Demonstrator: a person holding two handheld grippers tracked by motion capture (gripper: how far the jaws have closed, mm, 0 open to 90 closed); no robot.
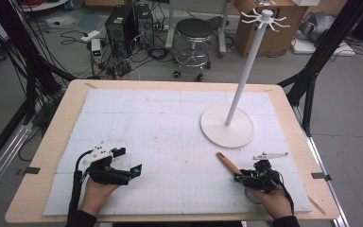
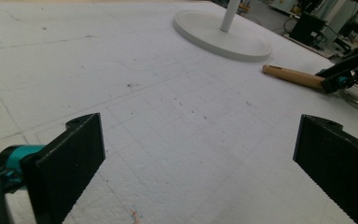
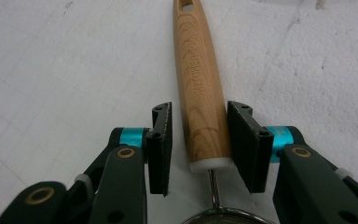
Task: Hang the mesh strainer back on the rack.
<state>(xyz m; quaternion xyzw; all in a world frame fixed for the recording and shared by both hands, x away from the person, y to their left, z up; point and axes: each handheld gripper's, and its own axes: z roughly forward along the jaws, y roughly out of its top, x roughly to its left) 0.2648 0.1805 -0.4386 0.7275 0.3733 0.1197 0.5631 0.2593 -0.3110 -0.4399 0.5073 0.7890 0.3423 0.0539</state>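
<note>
Between the right gripper's (image 3: 199,144) parted fingers (image 3: 161,140) lies the wooden handle (image 3: 200,88) (touching one pad).

White stand (image 1: 227,126) on padded table (image 1: 137,118), stool (image 1: 195,33), boxes (image 1: 269,28) behind

Left hand (image 1: 98,189) enters from bottom edge, palm under left claw (image 1: 128,161), forearm low over desk (image 1: 42,156). Left claw points forward and right, jaws wide apart, nothing between them. Right hand (image 1: 275,201) enters from bottom right, grips right claw (image 1: 237,178) from behind. Right claw points left and forward, held low. Its jaws part-closed, flanking handle (image 3: 200,88); right pad touches or nearly touches it, left pad stands clear with narrow gap.
</note>
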